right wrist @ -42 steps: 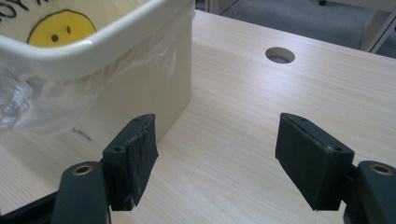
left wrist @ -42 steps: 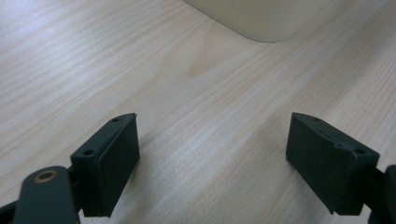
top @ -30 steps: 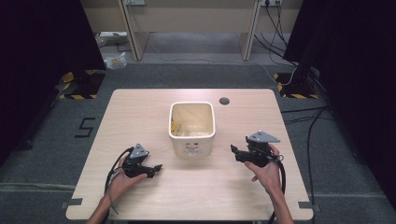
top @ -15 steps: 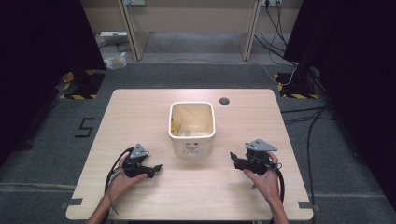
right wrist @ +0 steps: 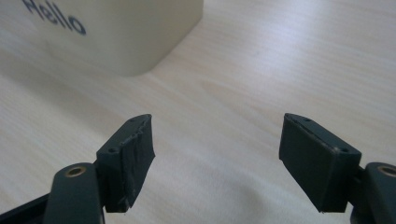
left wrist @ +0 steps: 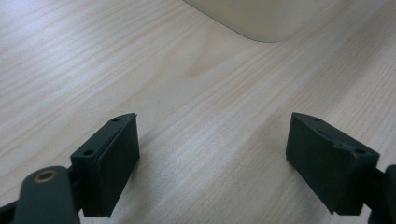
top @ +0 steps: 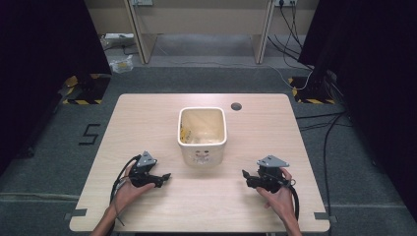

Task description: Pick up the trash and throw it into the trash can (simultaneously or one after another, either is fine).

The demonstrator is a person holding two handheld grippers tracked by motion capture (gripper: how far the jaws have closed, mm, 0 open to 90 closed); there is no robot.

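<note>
On the table point(top: 147, 118), high view: cream bin point(top: 202, 133) at centre, upright, something yellowish inside, too small to name. Left gripper point(top: 164, 176) low on the wood, near the bin's front left, apart from it. Right gripper point(top: 245, 174) near its front right, also apart; jaws have just been opening, nothing between them.

Left gripper view: jaws wide, bare wood between; bin corner point(left wrist: 261, 21) ahead, no contact.

Right gripper view: jaws wide, empty; bin wall point(right wrist: 116, 32) with "Hello" print ahead to the left.

Step, as judged: both grippers parked beside the bin, no grasp begun. Next move probably calls for closing in on the bin's walls or rim, jaws kept wide, square to the wall.
</note>
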